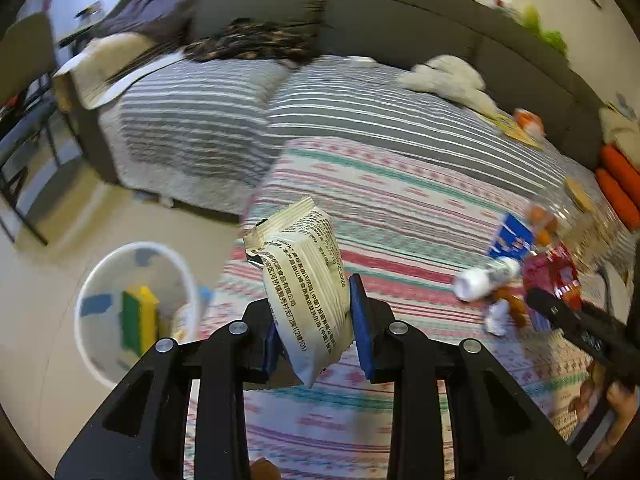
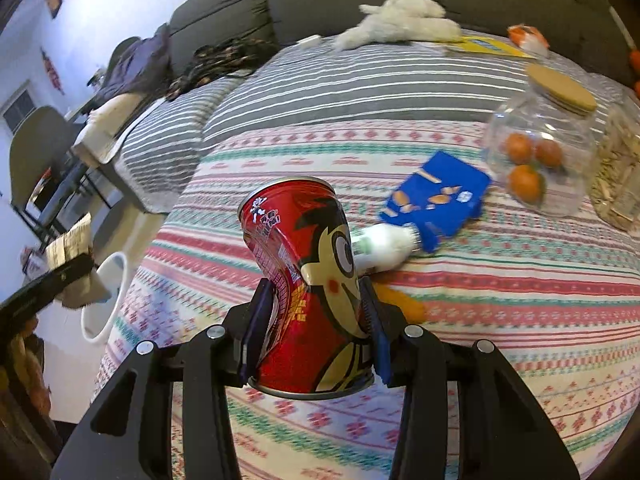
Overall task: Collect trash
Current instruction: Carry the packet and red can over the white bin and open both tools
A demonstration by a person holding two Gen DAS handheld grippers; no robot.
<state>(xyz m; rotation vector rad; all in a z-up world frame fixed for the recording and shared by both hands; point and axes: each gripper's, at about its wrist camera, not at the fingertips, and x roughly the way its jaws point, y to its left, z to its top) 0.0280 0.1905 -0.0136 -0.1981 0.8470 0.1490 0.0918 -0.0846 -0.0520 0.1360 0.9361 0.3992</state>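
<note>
1. My left hand-held gripper (image 1: 316,330) was clenched on a cream snack wrapper (image 1: 304,284) with black print; the blue pads squeezed its lower half, and its torn top stuck up over the edge of the patterned blanket (image 1: 400,200).
2. My right hand-held gripper (image 2: 316,332) was grasping a dented red and yellow cartoon can (image 2: 308,284), jaws partway apart with the pads pressed on both sides, and the can tilted above the blanket.
3. In the left view the right hand-held gripper showed only as a dark, blurred bar at the right edge, with part of a hand below it; what it held was hard to make out there.
4. In the right view the left hand-held gripper was cut off at the left edge, with the wrapper dangling from it above a white bin (image 2: 106,300).
5. Trash on the blanket: a blue snack box (image 2: 436,200) lying flat, a white bottle (image 2: 384,246) on its side touching the box's near end and partly hidden behind the can, and an orange scrap (image 2: 404,304) just beside the right finger; I couldn't tell what it was.
6. The white bin (image 1: 136,312) stood on the floor just beside the blanket edge; inside were a green and yellow item (image 1: 138,318) and other bits, too blurred to name.
7. A clear jar (image 2: 540,152) with a cork lid held three orange fruits (image 2: 524,182); a second jar (image 2: 620,176) was cut off at the right, and its pale contents were unclear.
</note>
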